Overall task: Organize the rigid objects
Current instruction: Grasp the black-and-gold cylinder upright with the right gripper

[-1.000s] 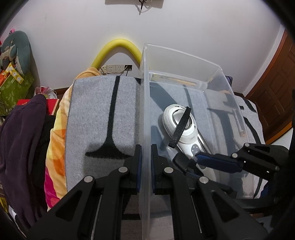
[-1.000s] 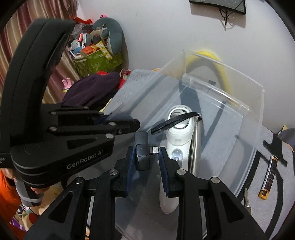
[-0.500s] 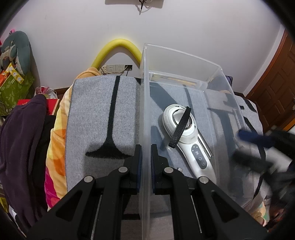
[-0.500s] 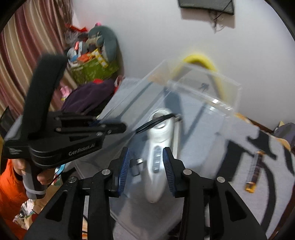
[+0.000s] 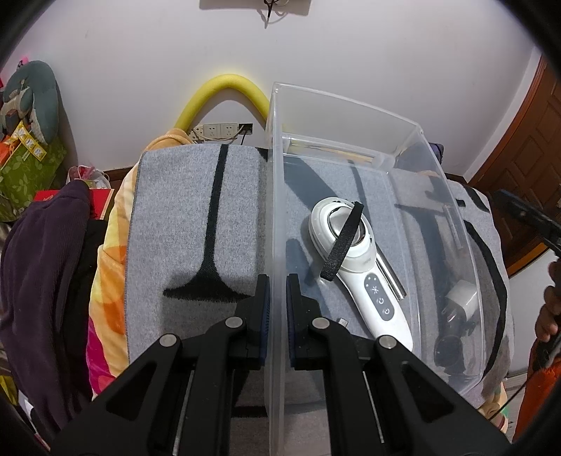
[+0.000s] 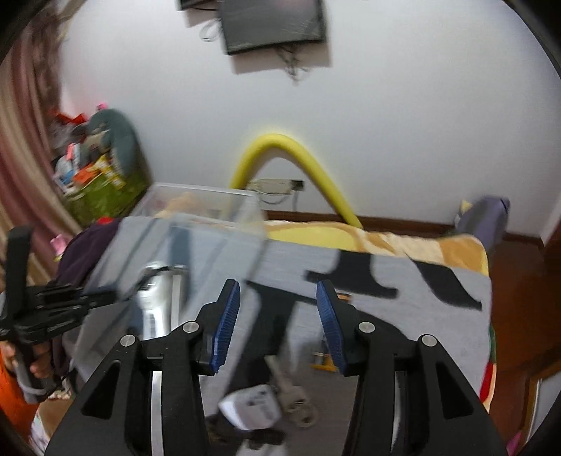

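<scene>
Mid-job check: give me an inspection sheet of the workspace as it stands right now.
Surface: grey blanket with black stripes, laid over an orange patterned cover.
Job's things: clear plastic bin holds a white handheld device with a black strap; a white plug adapter lies outside the bin.
Clutter: dark purple garment; keys and a yellow item near the adapter, blurred.
Grippers: left gripper is shut on the bin's side wall; right gripper is open and empty.
Cables: a cord leaves the wall sockets.
Surroundings: yellow foam tube, wall screen, wooden door.
</scene>
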